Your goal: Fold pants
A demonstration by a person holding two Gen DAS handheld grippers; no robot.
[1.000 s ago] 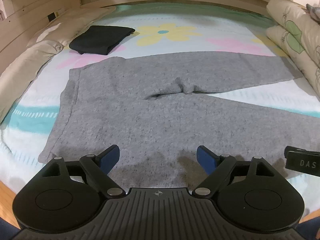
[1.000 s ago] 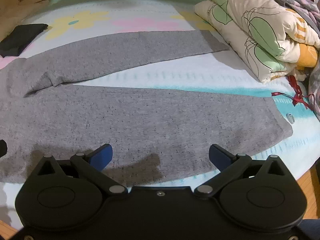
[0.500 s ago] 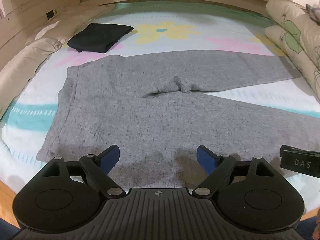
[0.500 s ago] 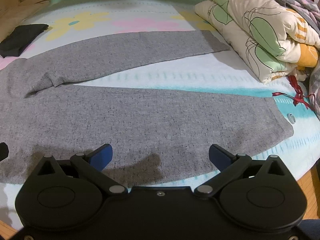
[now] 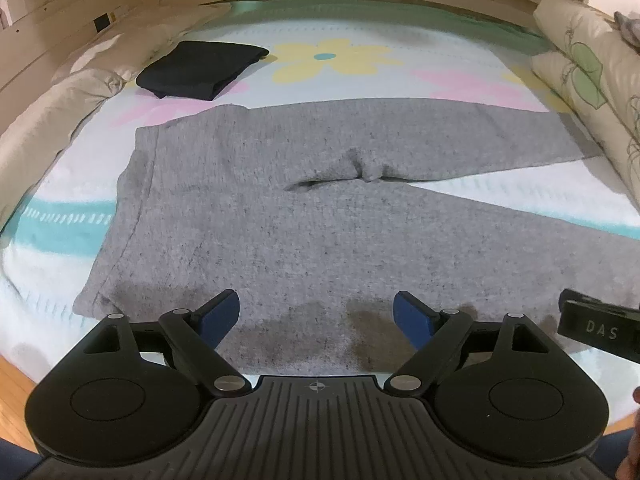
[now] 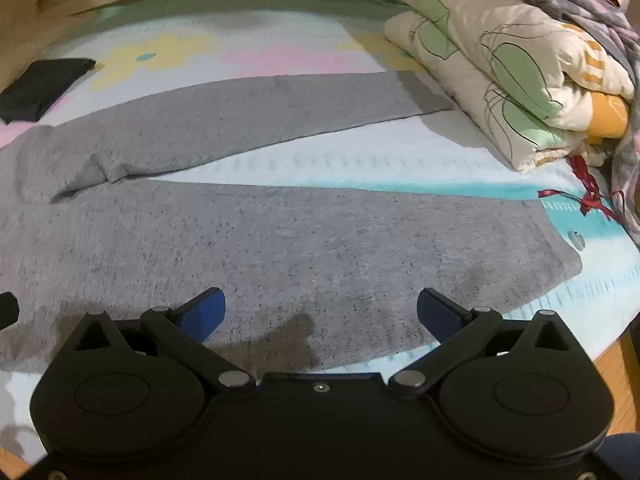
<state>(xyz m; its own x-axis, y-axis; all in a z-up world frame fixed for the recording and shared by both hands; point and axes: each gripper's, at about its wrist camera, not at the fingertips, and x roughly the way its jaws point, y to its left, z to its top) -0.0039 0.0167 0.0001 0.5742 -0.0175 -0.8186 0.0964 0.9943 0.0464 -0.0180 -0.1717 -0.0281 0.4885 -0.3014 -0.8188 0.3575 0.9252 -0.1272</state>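
The gray pants (image 5: 280,220) are spread flat along the bed's (image 5: 500,196) near edge, legs parted. Both the left tongs (image 5: 316,314) and right tongs (image 6: 320,308) are held wide open above the fabric, nothing gripped.

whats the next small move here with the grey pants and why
Probably lower both grippers onto the near edge of the grey pants. The pants lie flat with legs apart, unfolded. The left gripper and right gripper hover over that edge, jaws wide and empty, so gripping comes first.
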